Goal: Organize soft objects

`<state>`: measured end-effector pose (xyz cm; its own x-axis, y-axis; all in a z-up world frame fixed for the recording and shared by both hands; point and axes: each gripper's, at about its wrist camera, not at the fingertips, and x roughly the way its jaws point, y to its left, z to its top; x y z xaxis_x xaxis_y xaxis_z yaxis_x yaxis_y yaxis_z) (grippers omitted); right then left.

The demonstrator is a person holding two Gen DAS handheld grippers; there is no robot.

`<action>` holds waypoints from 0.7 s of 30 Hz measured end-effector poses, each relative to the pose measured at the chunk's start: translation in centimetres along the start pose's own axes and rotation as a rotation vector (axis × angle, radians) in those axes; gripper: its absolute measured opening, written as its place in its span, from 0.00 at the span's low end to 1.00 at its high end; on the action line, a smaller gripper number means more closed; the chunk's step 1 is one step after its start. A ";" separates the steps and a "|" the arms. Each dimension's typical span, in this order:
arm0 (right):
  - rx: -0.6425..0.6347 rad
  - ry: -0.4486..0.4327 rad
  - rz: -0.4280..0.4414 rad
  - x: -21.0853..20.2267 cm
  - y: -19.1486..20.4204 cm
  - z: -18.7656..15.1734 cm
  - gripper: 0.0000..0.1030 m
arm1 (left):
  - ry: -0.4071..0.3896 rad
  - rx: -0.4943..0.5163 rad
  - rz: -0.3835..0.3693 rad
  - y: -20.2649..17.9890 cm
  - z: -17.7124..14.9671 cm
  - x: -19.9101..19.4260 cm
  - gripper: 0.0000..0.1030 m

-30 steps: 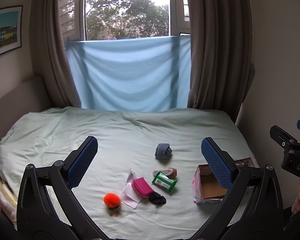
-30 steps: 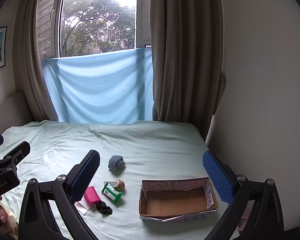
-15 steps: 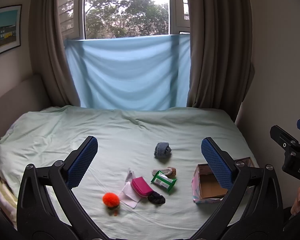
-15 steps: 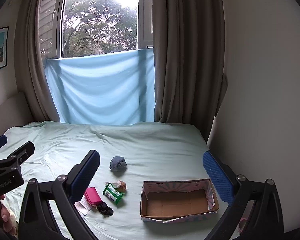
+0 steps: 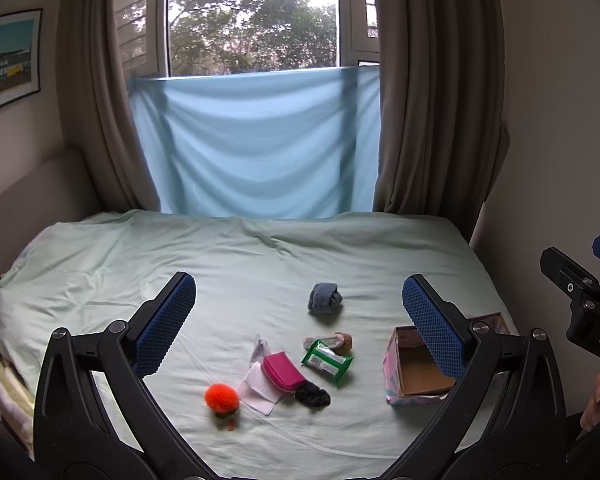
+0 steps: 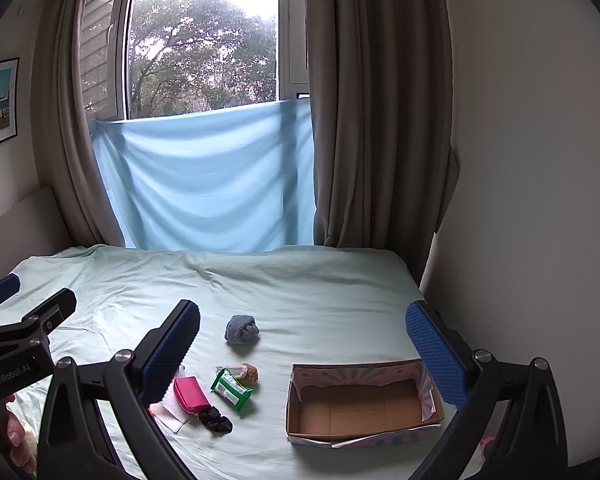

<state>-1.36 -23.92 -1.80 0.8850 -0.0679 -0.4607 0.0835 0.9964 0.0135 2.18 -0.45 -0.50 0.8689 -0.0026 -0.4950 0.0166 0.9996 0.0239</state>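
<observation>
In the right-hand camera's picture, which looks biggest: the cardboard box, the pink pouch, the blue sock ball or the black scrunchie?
Largest to smallest:
1. cardboard box, by far
2. pink pouch
3. blue sock ball, close to the pouch and farther off, so unsure
4. black scrunchie

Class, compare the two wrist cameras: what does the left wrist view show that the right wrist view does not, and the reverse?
Only the left wrist view shows the orange pompom. Only the right wrist view shows the box's whole bare floor. Both show the bed, blue sock ball, green packet, pink pouch, black scrunchie, and the open left gripper and right gripper.
</observation>
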 end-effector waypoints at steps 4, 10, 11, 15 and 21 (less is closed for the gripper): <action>0.000 -0.006 -0.003 -0.1 0.1 0.0 1.00 | -0.002 0.003 -0.005 -0.2 -0.1 0.1 0.99; 0.008 -0.013 -0.007 -0.2 -0.1 -0.1 1.00 | -0.003 0.007 0.000 -0.6 -0.2 0.1 0.99; 0.009 -0.013 -0.006 -0.2 -0.1 -0.1 1.00 | -0.002 0.006 -0.001 -0.6 -0.2 0.2 0.99; 0.010 -0.014 -0.005 -0.2 -0.1 0.0 1.00 | -0.001 0.006 -0.003 -0.7 -0.2 0.2 0.99; 0.011 -0.014 -0.007 -0.2 -0.2 0.0 1.00 | 0.000 0.006 -0.006 -0.8 -0.2 0.2 0.99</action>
<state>-1.52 -24.10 -1.74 0.8905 -0.0752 -0.4488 0.0941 0.9954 0.0199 2.24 -1.28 -0.83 0.8686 -0.0089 -0.4954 0.0251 0.9993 0.0261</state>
